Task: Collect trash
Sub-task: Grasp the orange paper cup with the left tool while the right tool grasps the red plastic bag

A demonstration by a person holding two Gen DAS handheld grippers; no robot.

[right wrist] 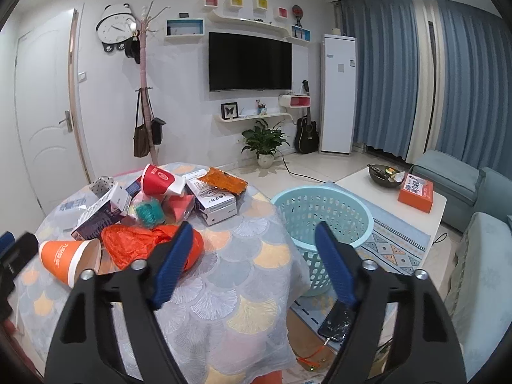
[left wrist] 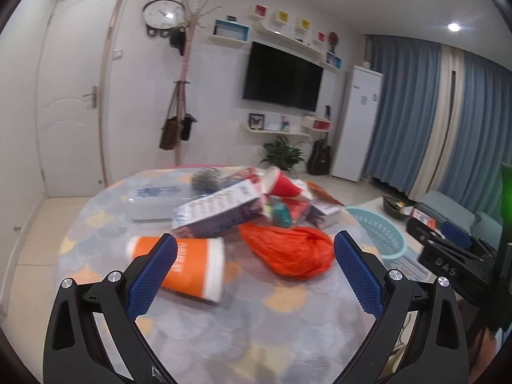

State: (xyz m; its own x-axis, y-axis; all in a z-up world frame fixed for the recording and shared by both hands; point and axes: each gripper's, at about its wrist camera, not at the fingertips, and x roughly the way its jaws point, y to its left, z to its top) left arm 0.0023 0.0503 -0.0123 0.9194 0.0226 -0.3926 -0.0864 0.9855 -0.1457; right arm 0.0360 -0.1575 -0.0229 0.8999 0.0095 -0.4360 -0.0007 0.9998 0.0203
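Note:
Trash lies on a round table (left wrist: 224, 329) with a scale-pattern cloth. An orange paper cup (left wrist: 188, 267) lies on its side; it also shows in the right wrist view (right wrist: 68, 256). An orange plastic bag (left wrist: 288, 251) (right wrist: 140, 243) lies beside it. Behind are a purple-white box (left wrist: 217, 211), a red cup (left wrist: 283, 184) (right wrist: 160, 180), a teal scrubber (right wrist: 148, 212) and a white box (right wrist: 214, 203). My left gripper (left wrist: 256, 246) is open and empty, just in front of the cup and bag. My right gripper (right wrist: 254, 233) is open and empty over the table's right edge.
A light blue laundry basket (right wrist: 320, 217) (left wrist: 380, 233) stands on the floor right of the table. A white coffee table (right wrist: 393, 192) holds an orange box and a bowl. A blue sofa (right wrist: 473, 198) is at the right. A phone (right wrist: 337, 321) lies on the floor.

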